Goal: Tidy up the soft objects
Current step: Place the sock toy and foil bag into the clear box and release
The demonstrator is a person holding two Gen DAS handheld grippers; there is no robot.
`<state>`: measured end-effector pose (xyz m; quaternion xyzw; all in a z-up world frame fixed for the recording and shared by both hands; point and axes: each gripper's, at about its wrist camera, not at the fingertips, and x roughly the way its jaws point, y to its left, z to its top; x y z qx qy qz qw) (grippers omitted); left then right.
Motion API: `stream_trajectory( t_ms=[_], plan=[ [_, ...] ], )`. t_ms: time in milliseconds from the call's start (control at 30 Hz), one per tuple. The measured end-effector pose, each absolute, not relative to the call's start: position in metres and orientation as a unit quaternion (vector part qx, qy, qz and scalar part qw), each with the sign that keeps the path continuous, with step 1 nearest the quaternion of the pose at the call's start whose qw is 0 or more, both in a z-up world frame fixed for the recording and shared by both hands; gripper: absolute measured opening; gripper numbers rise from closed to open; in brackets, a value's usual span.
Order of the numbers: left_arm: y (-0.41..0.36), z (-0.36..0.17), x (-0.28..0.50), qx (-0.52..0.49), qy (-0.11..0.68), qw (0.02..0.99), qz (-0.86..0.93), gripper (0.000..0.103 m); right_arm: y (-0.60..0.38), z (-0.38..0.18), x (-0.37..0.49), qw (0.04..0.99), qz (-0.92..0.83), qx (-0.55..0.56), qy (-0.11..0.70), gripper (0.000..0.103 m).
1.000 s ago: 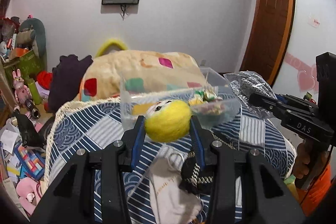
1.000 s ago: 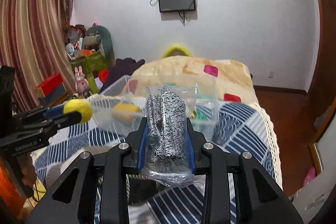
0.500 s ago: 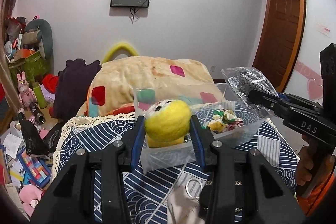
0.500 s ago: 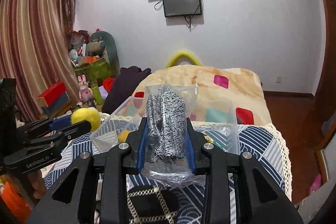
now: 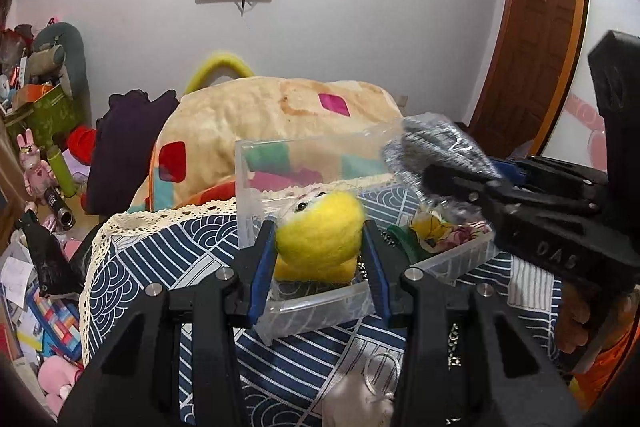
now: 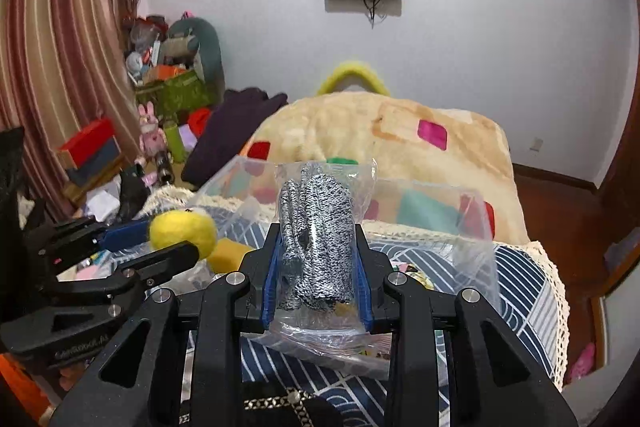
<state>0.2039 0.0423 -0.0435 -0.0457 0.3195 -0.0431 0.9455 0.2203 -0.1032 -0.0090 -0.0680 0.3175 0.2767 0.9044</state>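
With my left gripper (image 5: 319,247) clamped on the round yellow felt toy (image 5: 318,235) and my right gripper (image 6: 317,269) on the bagged grey knitted gloves (image 6: 316,239), both had advanced over the clear plastic box (image 5: 280,155), ready for release.

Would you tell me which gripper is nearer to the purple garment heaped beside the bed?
Left. The left gripper, holding the yellow plush toy, is on the purple garment's side; the right gripper, clamping bagged gloves, is farther away.
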Motion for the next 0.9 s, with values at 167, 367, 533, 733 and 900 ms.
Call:
stream_trajectory(
  t_ms=[167, 367, 533, 733, 900],
  plan=[
    [0.046, -0.050, 0.215, -0.049, 0.333, 0.941, -0.034, 0.042, -0.096, -0.020, 0.229, 0.896, 0.272, -0.085, 0.340, 0.029],
    [0.047, -0.055, 0.220, -0.048, 0.340, 0.939, -0.031, 0.042, -0.091, -0.033, 0.237, 0.886, 0.270, -0.092, 0.365, 0.029],
    [0.047, -0.055, 0.220, -0.041, 0.346, 0.937, -0.039, 0.047, -0.092, -0.033, 0.234, 0.885, 0.269, -0.097, 0.368, 0.030],
    [0.049, -0.052, 0.216, -0.052, 0.349, 0.935, -0.044, 0.048, -0.091, -0.028, 0.228, 0.887, 0.268, -0.109, 0.361, 0.031],
    [0.046, -0.039, 0.201, -0.036, 0.327, 0.943, -0.043, 0.048, -0.094, -0.017, 0.217, 0.894, 0.270, -0.114, 0.338, 0.032]
  ],
)
